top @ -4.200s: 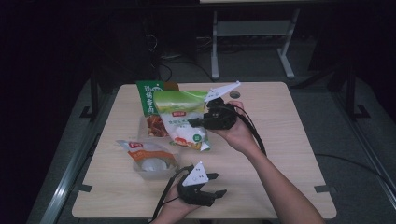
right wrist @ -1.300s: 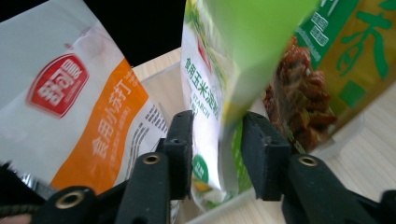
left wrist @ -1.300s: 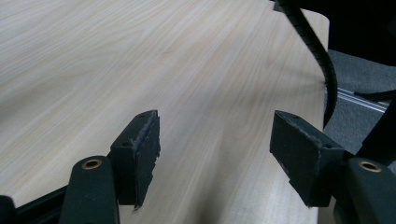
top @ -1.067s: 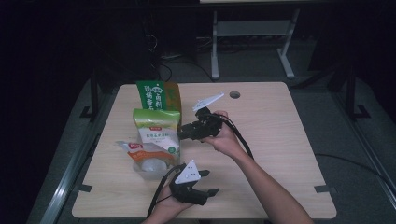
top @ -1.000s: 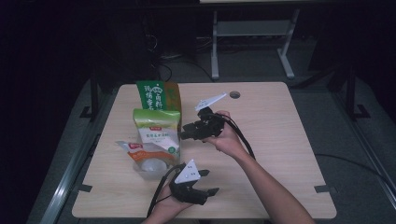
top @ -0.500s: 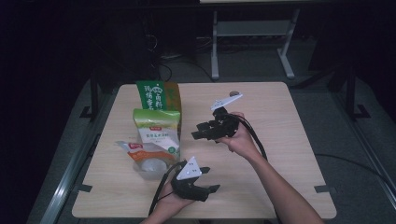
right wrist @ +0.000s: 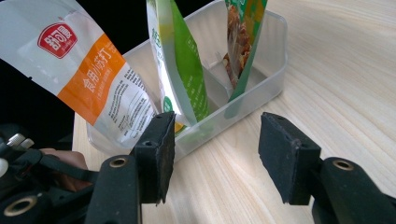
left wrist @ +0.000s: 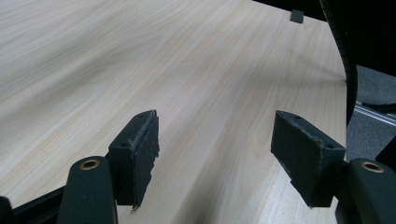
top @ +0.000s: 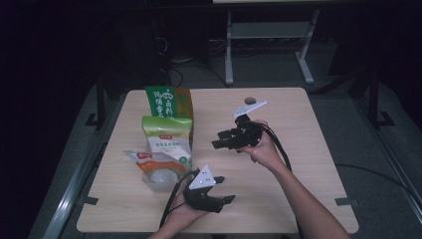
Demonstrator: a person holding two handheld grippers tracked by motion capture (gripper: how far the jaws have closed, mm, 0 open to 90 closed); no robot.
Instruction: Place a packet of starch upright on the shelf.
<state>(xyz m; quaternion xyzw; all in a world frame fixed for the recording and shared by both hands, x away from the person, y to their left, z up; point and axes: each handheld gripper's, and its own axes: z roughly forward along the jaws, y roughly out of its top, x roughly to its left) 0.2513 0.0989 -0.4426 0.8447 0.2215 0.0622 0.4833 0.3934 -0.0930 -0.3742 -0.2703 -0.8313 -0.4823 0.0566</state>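
The right gripper (top: 217, 141), fingers just opening wide with nothing between, sits just right of the clear bin (right wrist: 261, 88) holding three upright snack pouches (top: 167, 143). The left gripper (top: 226, 199) rests wide on the near worktop (top: 308, 164).

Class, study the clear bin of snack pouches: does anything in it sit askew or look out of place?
Yes. In the clear bin, the orange-and-white pouch leans steeply outward over the rim, while the light green pouch and the dark green pouch stand nearly upright. Nothing is spilled.

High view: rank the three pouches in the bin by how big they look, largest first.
1. Light green pouch, middle.
2. Orange-and-white pouch, nearest and tilted.
3. Dark green pouch, rearmost and partly hidden, so its rank is unsure.
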